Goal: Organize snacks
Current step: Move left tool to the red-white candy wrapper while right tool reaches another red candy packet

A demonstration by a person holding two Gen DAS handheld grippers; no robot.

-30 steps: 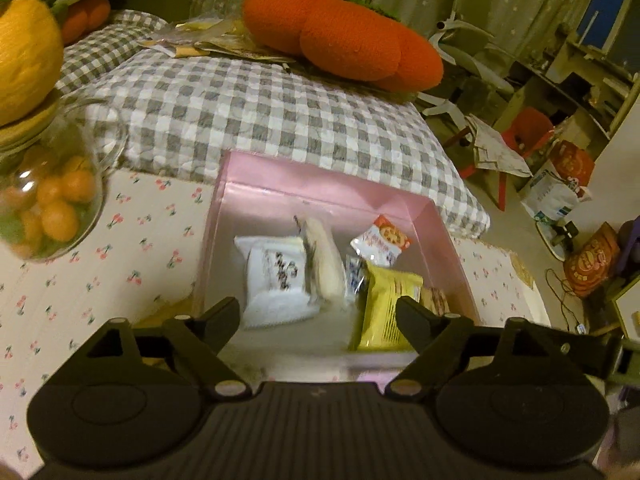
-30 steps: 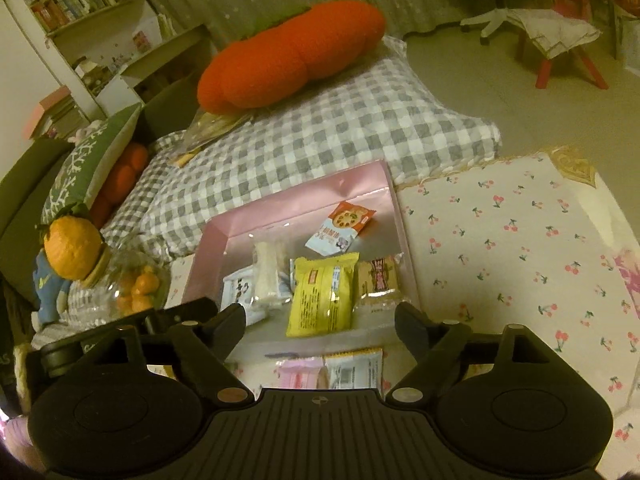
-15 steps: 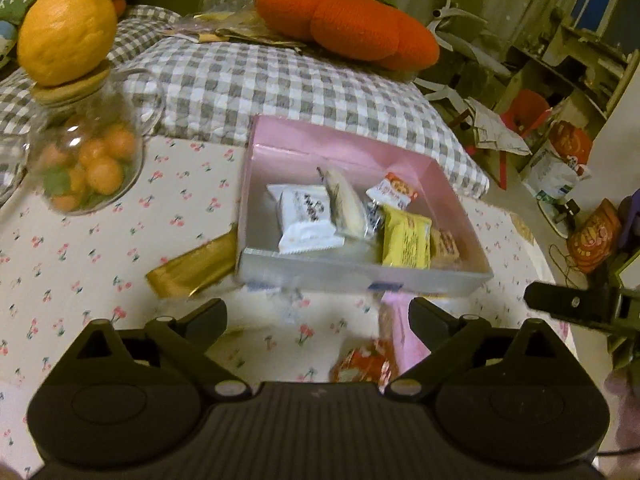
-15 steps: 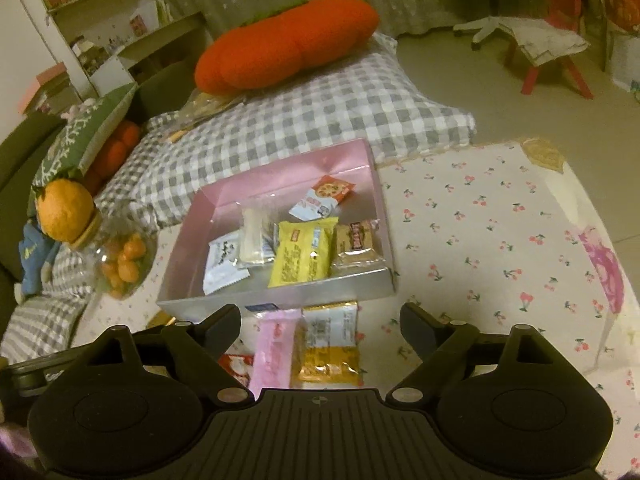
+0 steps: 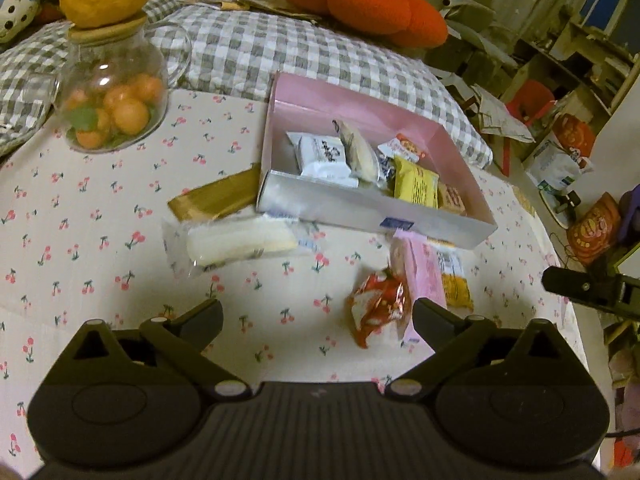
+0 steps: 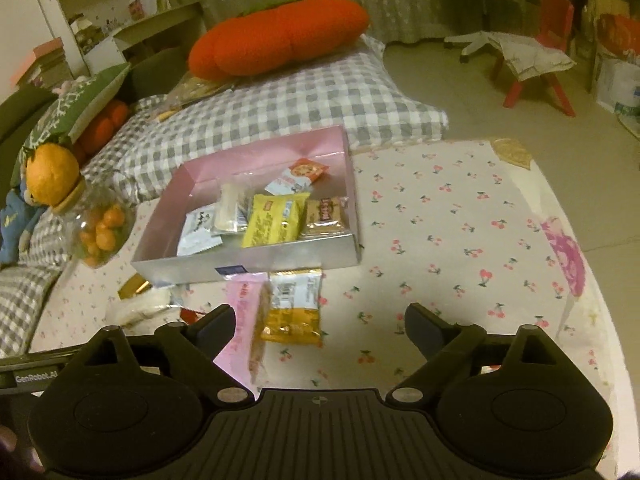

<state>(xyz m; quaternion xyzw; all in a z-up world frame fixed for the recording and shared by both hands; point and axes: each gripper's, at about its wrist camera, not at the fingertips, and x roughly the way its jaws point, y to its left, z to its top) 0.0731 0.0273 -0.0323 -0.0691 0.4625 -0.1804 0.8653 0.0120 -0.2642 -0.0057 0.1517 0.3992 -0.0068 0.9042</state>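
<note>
A pink box (image 5: 360, 104) (image 6: 264, 160) on the cherry-print table holds several snack packets, among them a yellow one (image 5: 416, 188) (image 6: 276, 220). Loose snacks lie in front of it: a gold packet (image 5: 216, 198), a white clear-wrapped bar (image 5: 240, 242), a red packet (image 5: 378, 306), a pink packet (image 5: 424, 280) (image 6: 244, 312) and an orange-white packet (image 6: 294, 304). My left gripper (image 5: 316, 316) is open and empty above the table near the red packet. My right gripper (image 6: 320, 320) is open and empty, just behind the pink and orange-white packets.
A glass jar (image 5: 112, 96) (image 6: 100, 232) of small oranges, topped with a large orange, stands left of the box. A grey checked cushion (image 5: 304, 48) with an orange plush (image 6: 280, 36) lies behind the table. The table's right edge (image 6: 592, 280) drops to the floor.
Both grippers have pulled back and up from the box toward the table's near side. The loose snacks in front of the box have come into view. Both stay open.
</note>
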